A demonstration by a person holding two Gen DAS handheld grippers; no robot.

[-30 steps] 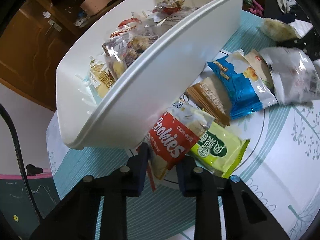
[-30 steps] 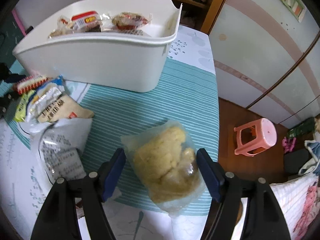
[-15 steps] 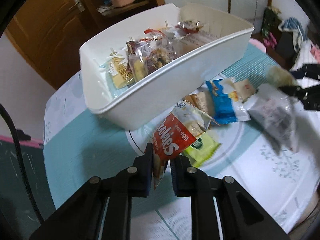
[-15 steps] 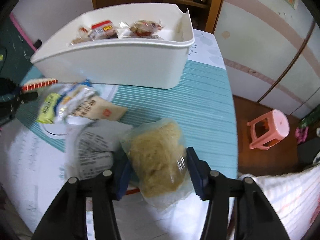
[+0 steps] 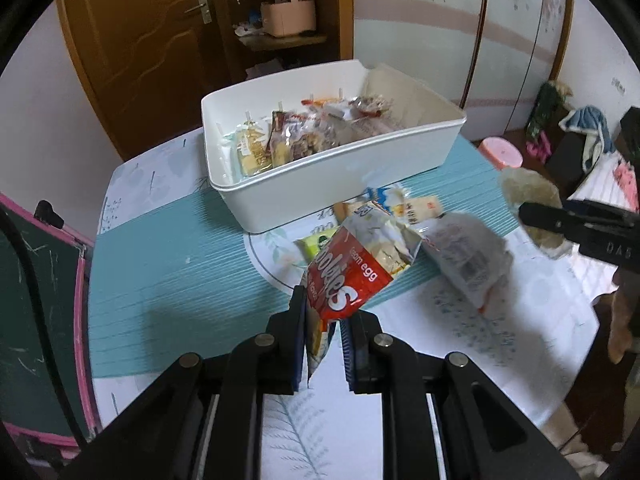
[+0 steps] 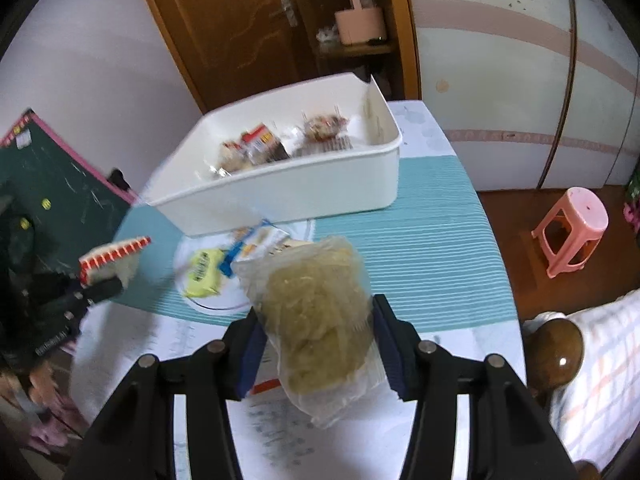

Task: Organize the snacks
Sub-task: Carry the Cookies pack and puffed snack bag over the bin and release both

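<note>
My left gripper (image 5: 323,312) is shut on a red cookies packet (image 5: 352,272) and holds it above the table. My right gripper (image 6: 316,320) is shut on a clear bag of yellow noodle snack (image 6: 320,312), also lifted; that bag shows at the right in the left wrist view (image 5: 528,196). The white bin (image 5: 344,176) with several snacks inside stands at the back of the table (image 6: 320,188). A green packet (image 6: 202,274), a blue packet (image 6: 252,244) and a silver packet (image 5: 468,260) lie in front of the bin.
The round table has a teal striped mat (image 5: 168,272) and white floral cloth (image 5: 500,340). A green chalkboard (image 6: 52,188) leans at the left. A pink stool (image 6: 572,228) stands on the floor at the right. A wooden door (image 5: 136,40) is behind.
Both grippers have risen and pulled back from the table, each lifting its packet. The bin now looks farther away and more of its inside shows.
</note>
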